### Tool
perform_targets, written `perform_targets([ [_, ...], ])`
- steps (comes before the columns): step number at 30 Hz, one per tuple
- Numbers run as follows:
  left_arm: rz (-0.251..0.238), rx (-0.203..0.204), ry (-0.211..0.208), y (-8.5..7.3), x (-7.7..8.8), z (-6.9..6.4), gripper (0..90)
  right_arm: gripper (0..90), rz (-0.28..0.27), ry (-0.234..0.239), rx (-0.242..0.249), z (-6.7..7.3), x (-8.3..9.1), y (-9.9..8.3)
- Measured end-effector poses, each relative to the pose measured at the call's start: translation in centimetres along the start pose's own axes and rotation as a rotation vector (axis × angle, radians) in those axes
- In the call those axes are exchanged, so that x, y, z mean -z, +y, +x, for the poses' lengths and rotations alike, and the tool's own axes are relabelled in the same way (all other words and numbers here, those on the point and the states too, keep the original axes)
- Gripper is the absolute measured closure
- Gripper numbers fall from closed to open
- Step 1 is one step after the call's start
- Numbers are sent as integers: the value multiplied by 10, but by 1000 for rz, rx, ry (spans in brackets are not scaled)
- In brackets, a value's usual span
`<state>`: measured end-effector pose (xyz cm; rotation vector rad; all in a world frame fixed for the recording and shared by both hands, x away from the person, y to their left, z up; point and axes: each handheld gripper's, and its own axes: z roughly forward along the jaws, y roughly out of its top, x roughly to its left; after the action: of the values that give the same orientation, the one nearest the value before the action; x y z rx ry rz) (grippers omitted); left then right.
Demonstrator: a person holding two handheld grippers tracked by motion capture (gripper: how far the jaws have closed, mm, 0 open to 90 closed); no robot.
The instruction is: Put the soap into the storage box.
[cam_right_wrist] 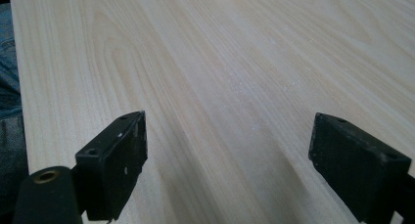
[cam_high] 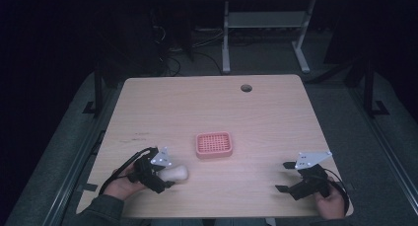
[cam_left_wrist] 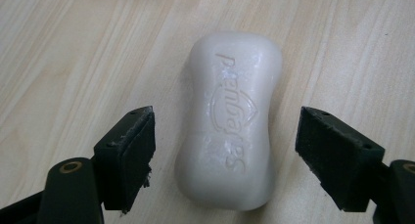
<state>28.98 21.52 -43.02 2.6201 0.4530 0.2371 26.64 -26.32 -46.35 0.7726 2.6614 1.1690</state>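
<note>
A white bar of soap (cam_left_wrist: 230,121) with an embossed logo lies flat on the wooden table (cam_high: 207,112). In the high view the soap (cam_high: 177,173) rests at the front left. My left gripper (cam_left_wrist: 225,158) stands open with one jaw on each side of the bar, neither touching it. The left gripper (cam_high: 167,174) is held by a hand at the front left edge. A pink soap dish (cam_high: 214,144) with a gridded floor sits near the table's middle, empty. My right gripper (cam_high: 285,176) is open at the front right, and the right gripper (cam_right_wrist: 227,163) has bare wood between its jaws.
A round cable hole (cam_high: 246,88) lies near the table's far edge. The near table edge (cam_right_wrist: 22,116) runs close to the right gripper, with blue cloth beyond it. A white desk frame (cam_high: 266,23) stands on the dark floor behind the table.
</note>
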Motion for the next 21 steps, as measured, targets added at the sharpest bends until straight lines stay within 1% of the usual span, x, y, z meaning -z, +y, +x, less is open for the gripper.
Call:
perform_targets([
  [3,2,-8,-8,2,-2,1,249,141,1,1,1,0,0,0],
  [7,9,-3,-14,4,-5,3,279,141,2,2,0,0,0,0],
  [13,17,-8,-18,7,-7,4,312,141,5,4,2,0,-1,0],
  [15,20,-14,-28,8,-9,4,341,141,5,3,2,0,-1,0],
  [19,42,-19,-46,9,-13,5,386,141,6,3,2,0,-1,0],
  [21,46,-17,-52,9,-14,5,395,141,5,4,2,0,-1,0],
])
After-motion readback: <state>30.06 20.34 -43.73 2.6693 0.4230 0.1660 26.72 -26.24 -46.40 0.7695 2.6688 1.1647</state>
